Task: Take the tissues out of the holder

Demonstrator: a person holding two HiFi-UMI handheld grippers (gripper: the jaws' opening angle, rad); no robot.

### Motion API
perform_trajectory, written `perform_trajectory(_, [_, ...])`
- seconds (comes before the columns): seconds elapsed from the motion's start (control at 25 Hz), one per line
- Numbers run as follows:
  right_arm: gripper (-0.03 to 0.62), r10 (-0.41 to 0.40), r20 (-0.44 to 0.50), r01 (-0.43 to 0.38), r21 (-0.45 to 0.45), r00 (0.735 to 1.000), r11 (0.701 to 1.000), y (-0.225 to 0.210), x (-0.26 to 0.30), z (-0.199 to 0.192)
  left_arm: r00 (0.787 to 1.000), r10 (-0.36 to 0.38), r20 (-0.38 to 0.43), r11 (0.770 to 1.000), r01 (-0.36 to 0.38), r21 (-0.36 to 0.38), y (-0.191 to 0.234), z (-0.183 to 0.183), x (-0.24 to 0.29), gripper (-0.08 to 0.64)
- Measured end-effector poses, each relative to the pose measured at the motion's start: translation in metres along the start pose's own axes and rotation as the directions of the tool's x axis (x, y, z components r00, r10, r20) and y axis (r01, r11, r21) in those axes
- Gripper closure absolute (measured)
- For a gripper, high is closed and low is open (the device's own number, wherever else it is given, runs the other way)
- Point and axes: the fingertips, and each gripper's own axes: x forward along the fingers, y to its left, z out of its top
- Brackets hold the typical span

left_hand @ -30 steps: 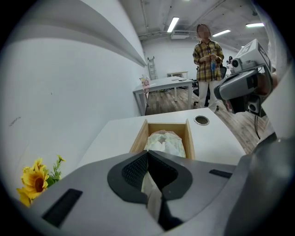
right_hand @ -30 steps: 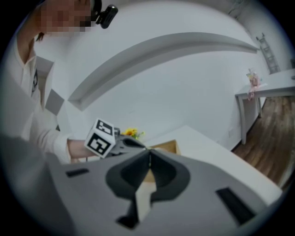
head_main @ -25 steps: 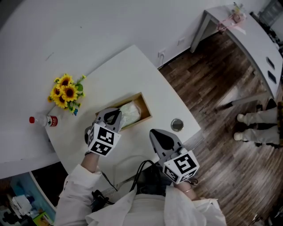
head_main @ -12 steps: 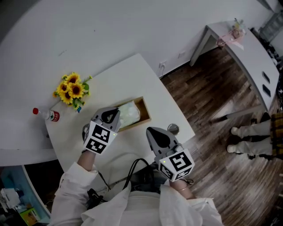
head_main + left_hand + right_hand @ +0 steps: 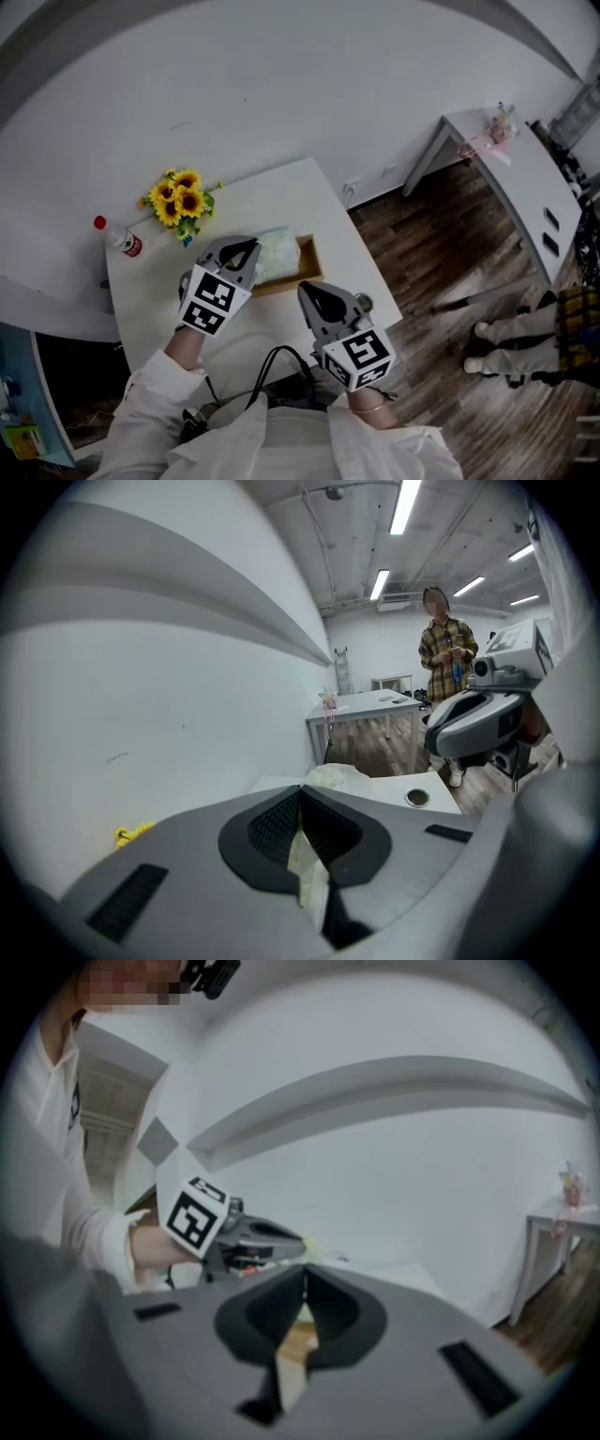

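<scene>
The wooden tissue holder (image 5: 307, 260) lies mid-table with a pale pack of tissues (image 5: 277, 251) in it. My left gripper (image 5: 246, 249) sits at the pack's left end. In the left gripper view, the left gripper (image 5: 300, 797) has its jaws pressed together, with creased tissue (image 5: 309, 874) showing between them and the pack (image 5: 334, 776) bulging just beyond. My right gripper (image 5: 312, 293) hovers over the table's front part with its tip towards the holder. In its own view, the right gripper (image 5: 303, 1279) is shut with nothing between its jaws, and the holder's wood (image 5: 298, 1340) shows through the gap.
Sunflowers (image 5: 183, 199) and a red-capped bottle (image 5: 120, 240) stand at the table's back left. A round metal disc (image 5: 363, 302) peeks out beside the right gripper. A cable (image 5: 272, 361) runs off the front edge. Another table (image 5: 525, 178) and a person (image 5: 446, 658) are to the right.
The head view has swung, so table and grippers sit lower and more to the left. The left gripper stays at the tissues. The right gripper now hides most of the metal disc.
</scene>
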Motion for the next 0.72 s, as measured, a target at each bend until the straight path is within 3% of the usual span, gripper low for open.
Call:
perform_trajectory(0.36, [0.583,0.022,-0.015,-0.023,-0.080,1.000,0.997,0.017,0.012,0.014,0.992,0.061,0.113,0.993,-0.049,-0.108,0.008,0.023,-0.043,0.541])
perform_trajectory(0.72, [0.583,0.047,-0.004,-0.047,-0.078,0.999,0.996,0.020,0.015,0.019,0.977,0.118,0.175,0.968,-0.075,-0.238,0.011,0.025,-0.086,0.541])
